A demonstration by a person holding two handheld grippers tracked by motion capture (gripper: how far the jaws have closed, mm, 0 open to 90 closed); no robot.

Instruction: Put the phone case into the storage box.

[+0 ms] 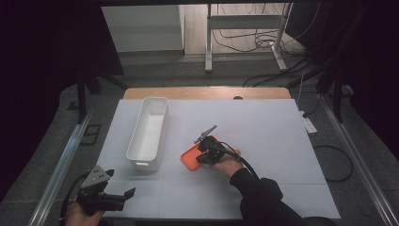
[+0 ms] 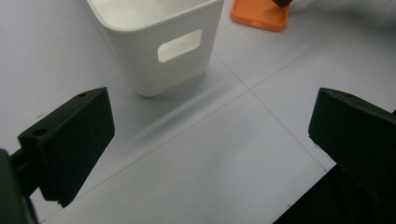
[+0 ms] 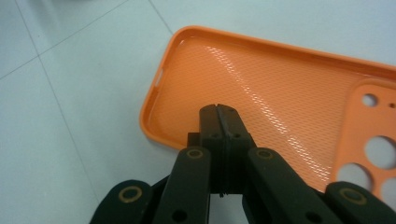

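An orange phone case (image 1: 192, 159) lies inside up on the white table, just right of the bin. My right gripper (image 1: 204, 152) hovers over it, and in the right gripper view its tips (image 3: 219, 111) are pressed together above the case's ribbed inner face (image 3: 261, 79). The case's near rim is hidden under the jaws. Nothing shows between them. My left gripper (image 1: 126, 195) is at the table's near left corner, open wide (image 2: 205, 135) over bare table. It points toward the bin, with the case (image 2: 259, 14) beyond.
A long white bin (image 1: 141, 165) with a handle slot (image 2: 179, 45) stands left of centre, its inside bare as far as I can see. The white table top (image 1: 273, 132) stretches to the right. Table legs, cables and a power strip lie on the floor beyond.
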